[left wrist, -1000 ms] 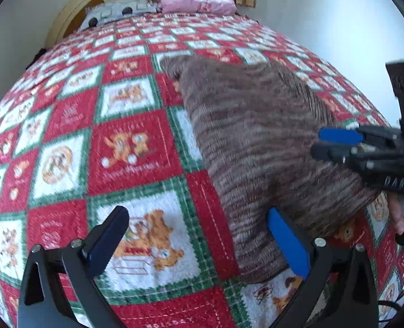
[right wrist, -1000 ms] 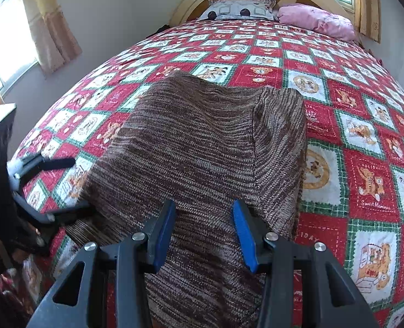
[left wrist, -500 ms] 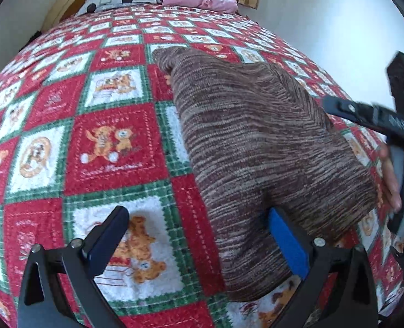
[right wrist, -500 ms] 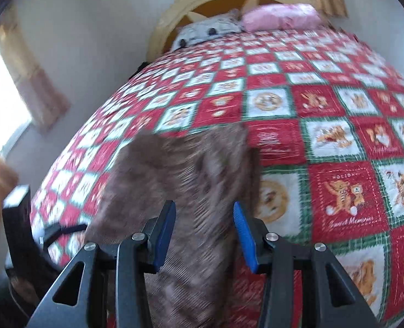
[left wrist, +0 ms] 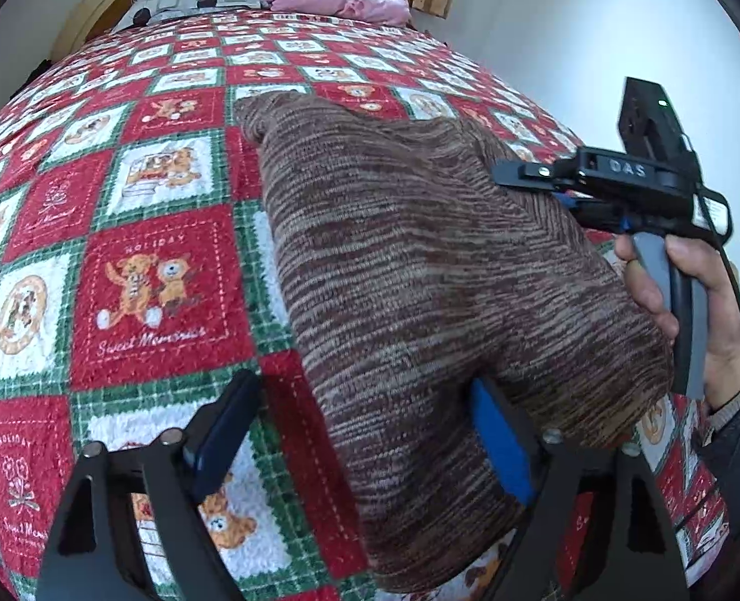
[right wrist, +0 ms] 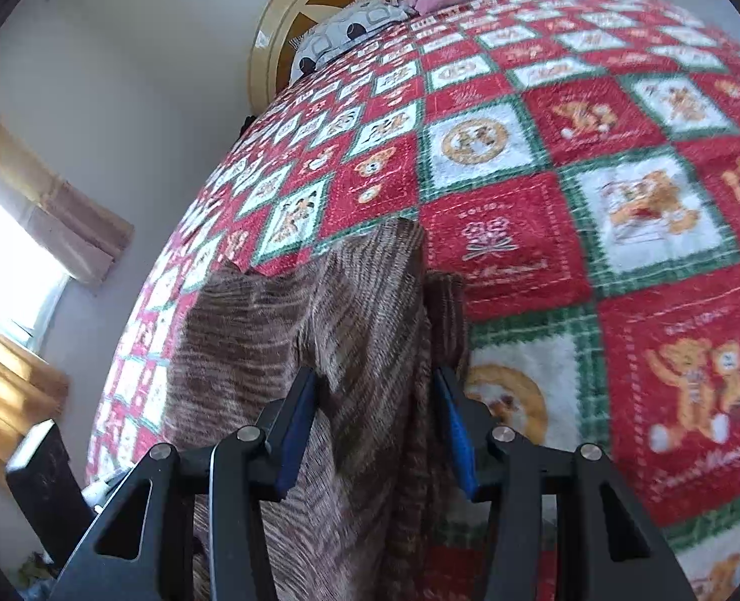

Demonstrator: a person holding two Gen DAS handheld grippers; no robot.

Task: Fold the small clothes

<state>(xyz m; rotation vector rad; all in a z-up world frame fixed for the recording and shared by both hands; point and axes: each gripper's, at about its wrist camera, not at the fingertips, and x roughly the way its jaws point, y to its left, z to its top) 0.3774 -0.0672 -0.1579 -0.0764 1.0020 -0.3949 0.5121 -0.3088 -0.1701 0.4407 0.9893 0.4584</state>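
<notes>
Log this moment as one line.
task: fold sweater | left gripper: open, jaws just closing, sweater edge between | right gripper: shut on sweater | surface: quilt

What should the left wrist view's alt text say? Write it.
A brown knit sweater lies on a red-and-green teddy-bear quilt; its near edge sits between the left gripper's jaws, which have just been closing, not yet pinching.
</notes>
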